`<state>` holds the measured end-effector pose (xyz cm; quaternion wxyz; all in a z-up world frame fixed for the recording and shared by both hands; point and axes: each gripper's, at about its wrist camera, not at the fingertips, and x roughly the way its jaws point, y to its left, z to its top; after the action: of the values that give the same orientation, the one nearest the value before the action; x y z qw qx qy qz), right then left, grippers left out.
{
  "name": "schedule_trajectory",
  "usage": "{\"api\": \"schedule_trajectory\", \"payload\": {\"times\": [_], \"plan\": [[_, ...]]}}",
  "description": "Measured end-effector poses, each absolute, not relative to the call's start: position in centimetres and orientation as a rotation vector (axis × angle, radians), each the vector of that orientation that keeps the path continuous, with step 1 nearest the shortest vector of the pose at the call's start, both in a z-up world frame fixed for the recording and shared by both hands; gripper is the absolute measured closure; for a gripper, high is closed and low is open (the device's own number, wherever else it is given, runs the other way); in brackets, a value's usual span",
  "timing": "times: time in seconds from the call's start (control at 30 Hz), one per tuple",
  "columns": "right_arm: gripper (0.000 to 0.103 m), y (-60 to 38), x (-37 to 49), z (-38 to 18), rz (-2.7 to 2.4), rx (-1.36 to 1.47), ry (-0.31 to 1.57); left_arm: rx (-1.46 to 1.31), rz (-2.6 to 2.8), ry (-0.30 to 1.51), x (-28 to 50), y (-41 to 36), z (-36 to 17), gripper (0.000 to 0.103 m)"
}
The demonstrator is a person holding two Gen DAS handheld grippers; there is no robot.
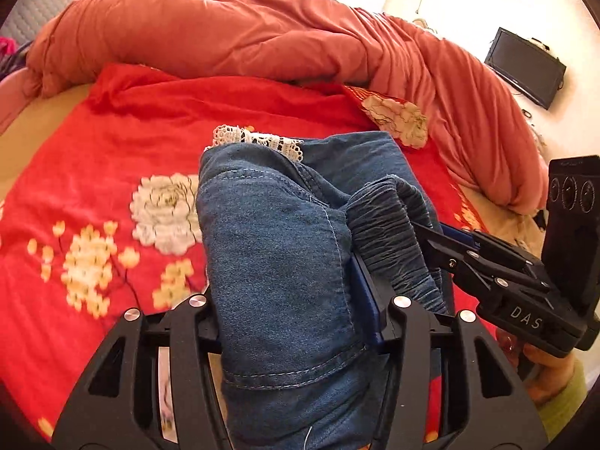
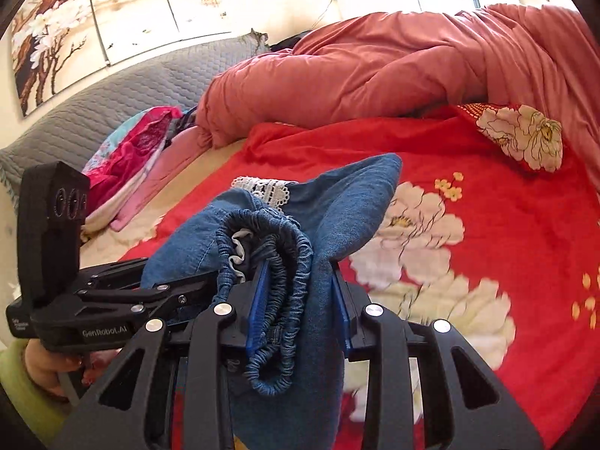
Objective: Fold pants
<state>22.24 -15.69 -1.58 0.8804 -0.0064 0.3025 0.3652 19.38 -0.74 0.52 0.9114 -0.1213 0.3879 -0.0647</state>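
Blue denim pants (image 1: 277, 247) with an elastic waistband (image 1: 390, 232) and a white lace hem (image 1: 258, 140) are bunched above a red floral bedsheet (image 1: 93, 150). My left gripper (image 1: 296, 315) is shut on a thick fold of the denim. My right gripper (image 1: 423, 232) comes in from the right and is shut on the gathered waistband. In the right wrist view the right gripper (image 2: 300, 300) clamps the elastic waistband (image 2: 277, 285) and denim (image 2: 348, 206), and the left gripper (image 2: 210, 281) holds the pants from the left.
A rumpled salmon duvet (image 1: 262, 33) lies across the back of the bed. Pink and patterned clothes (image 2: 127, 165) lie by the grey quilted headboard (image 2: 112, 101). A flower-printed pillow corner (image 2: 525, 138) sits at the right. A dark monitor (image 1: 525, 67) stands by the wall.
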Motion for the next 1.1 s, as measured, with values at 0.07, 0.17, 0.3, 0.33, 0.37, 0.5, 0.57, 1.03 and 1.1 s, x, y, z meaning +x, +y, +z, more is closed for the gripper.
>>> {"api": "schedule_trajectory", "payload": {"times": [0.07, 0.17, 0.3, 0.33, 0.37, 0.5, 0.57, 1.03, 1.1], "plan": [[0.074, -15.1, 24.1, -2.5, 0.732, -0.033, 0.641, -0.229, -0.115, 0.809, 21.1, -0.8, -0.4, 0.061], [0.074, -14.2, 25.8, -4.3, 0.677, -0.087, 0.667, -0.224, -0.096, 0.856, 23.0, -0.5, -2.3, 0.060], [0.071, -13.7, 26.5, -6.0, 0.629, -0.124, 0.706, -0.214, -0.079, 0.889, 23.5, 0.0, -3.9, 0.059], [0.065, -13.8, 26.6, -6.3, 0.618, -0.123, 0.715, -0.223, -0.081, 0.890, 23.4, 0.2, -4.0, 0.057], [0.060, -14.0, 26.8, -6.5, 0.600, -0.113, 0.731, -0.230, -0.081, 0.893, 23.4, 0.4, -4.1, 0.057], [0.034, -15.1, 27.2, -7.2, 0.534, -0.090, 0.775, -0.231, -0.081, 0.898, 23.1, 0.5, -4.3, 0.045], [0.028, -15.5, 27.1, -7.3, 0.515, -0.087, 0.778, -0.226, -0.083, 0.896, 22.9, 0.3, -4.3, 0.038], [0.008, -16.9, 24.4, -5.1, 0.475, -0.075, 0.682, -0.239, -0.071, 0.849, 20.6, 0.6, -3.0, 0.012], [0.007, -17.2, 24.0, -4.5, 0.475, -0.062, 0.663, -0.230, -0.071, 0.844, 20.3, 0.6, -2.6, 0.011]]}}
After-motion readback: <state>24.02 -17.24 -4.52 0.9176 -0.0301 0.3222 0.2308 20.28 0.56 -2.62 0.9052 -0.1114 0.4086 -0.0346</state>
